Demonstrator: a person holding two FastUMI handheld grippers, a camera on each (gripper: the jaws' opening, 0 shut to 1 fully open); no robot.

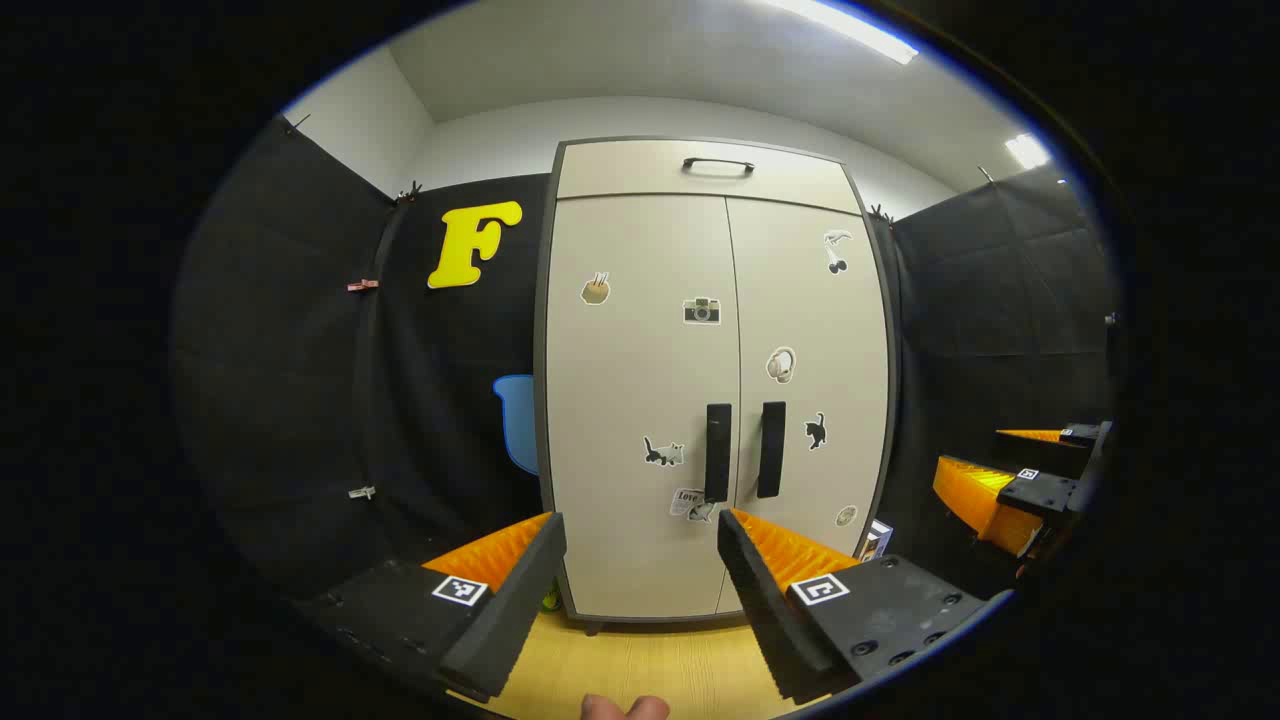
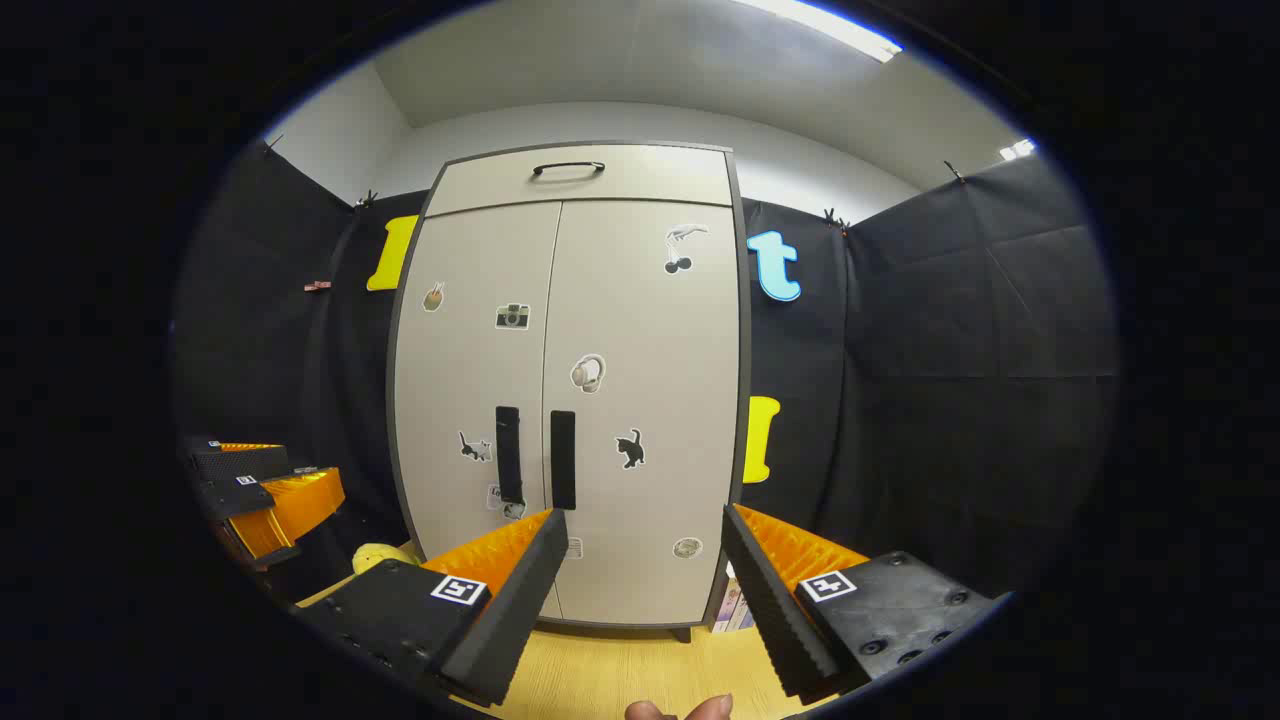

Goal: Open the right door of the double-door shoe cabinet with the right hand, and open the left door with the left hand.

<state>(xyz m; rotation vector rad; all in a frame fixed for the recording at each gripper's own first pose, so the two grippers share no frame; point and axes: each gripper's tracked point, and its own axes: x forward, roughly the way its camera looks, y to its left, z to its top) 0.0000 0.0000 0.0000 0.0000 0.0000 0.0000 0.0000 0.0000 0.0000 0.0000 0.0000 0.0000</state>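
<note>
Facing the cabinet (image 2: 570, 400), doors shut; right claw (image 2: 640, 575) gaping, empty, lined up just right of the right handle (image 2: 563, 459) for a pull; left claw (image 1: 640, 580) likewise spread below the left handle (image 1: 717, 452), apart.

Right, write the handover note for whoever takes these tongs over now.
Left tongs: open, holding nothing, short of the cabinet, aimed near the left door's black vertical handle.
Right tongs: open, holding nothing, also short of the cabinet, the right door's black vertical handle just left of their gap.
The beige double-door shoe cabinet stands on the wooden floor, both doors shut.
Done: nothing yet.
Left: right tongs pull the right door open, then left tongs pull the left door open.
</note>
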